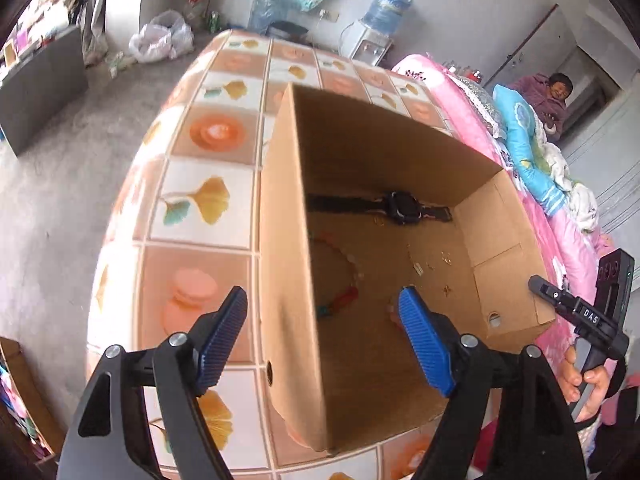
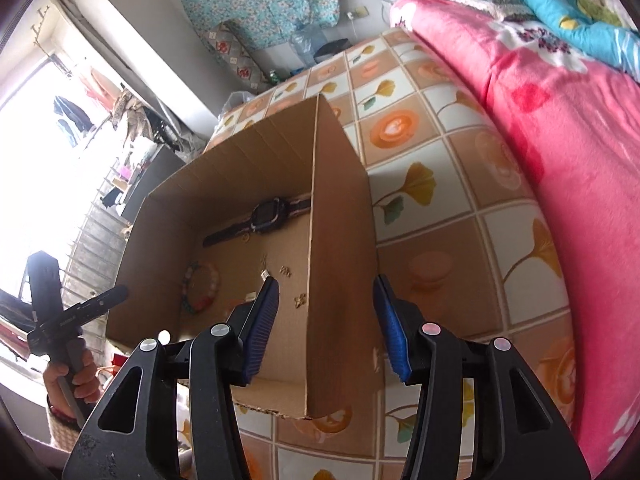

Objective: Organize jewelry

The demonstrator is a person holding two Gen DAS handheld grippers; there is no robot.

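Both grippers' jaws gape empty astride box (image 1: 292,280) walls; only the left view shows a person (image 1: 554,100).

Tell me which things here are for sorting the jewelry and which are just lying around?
For the job: cardboard box, black watch, bead bracelet, small gold pieces.

Just lying around: pink blanket, blue pillow, water dispenser, plastic bag, hanging flowered cloth.
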